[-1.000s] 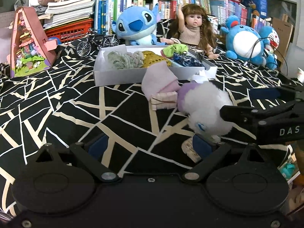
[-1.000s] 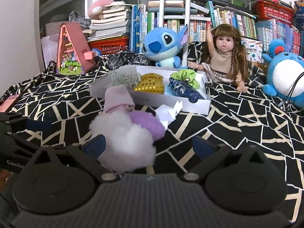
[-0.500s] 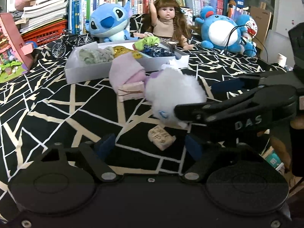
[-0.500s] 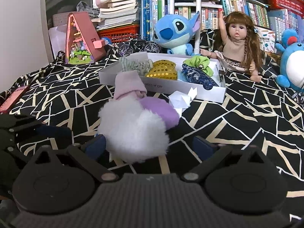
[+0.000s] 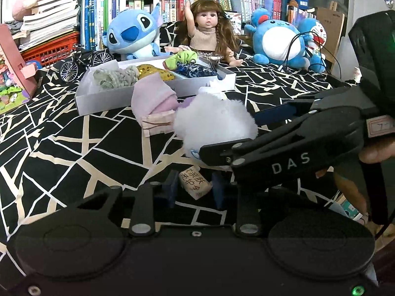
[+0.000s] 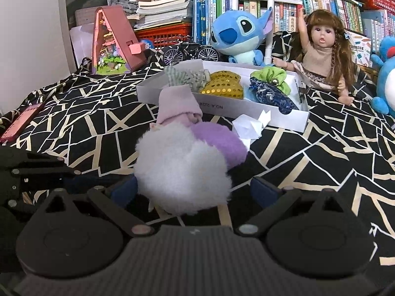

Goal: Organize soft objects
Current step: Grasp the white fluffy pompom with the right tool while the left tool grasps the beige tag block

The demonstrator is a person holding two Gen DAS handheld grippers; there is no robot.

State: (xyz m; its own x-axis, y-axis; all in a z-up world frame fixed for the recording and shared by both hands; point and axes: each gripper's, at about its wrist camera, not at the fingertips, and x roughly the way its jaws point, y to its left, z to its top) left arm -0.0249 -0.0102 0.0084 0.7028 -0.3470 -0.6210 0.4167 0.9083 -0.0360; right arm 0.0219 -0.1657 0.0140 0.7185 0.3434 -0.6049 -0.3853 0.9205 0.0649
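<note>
A fluffy white and purple soft toy (image 6: 182, 170) lies on the black patterned cloth, in front of a pink folded sock bundle (image 6: 179, 107). My right gripper (image 6: 195, 188) is open around the fluffy toy, one finger on each side. In the left wrist view the toy (image 5: 213, 123) sits between the right gripper's fingers (image 5: 246, 151). My left gripper (image 5: 195, 188) has closed to a narrow gap around the toy's small tan paper tag (image 5: 195, 183). A white box (image 6: 246, 113) behind holds green, gold and blue soft items.
A Stitch plush (image 6: 238, 39), a doll (image 6: 321, 49) and a blue plush (image 5: 279, 40) stand behind the box. A model bicycle (image 6: 190, 53) and a pink toy house (image 6: 113, 42) are at the back left. Crumpled white paper (image 6: 250, 124) lies by the box.
My left gripper has moved in and narrowed from wide open onto the toy's tag. My right gripper has moved closer, so the fluffy toy sits deeper between its fingers.
</note>
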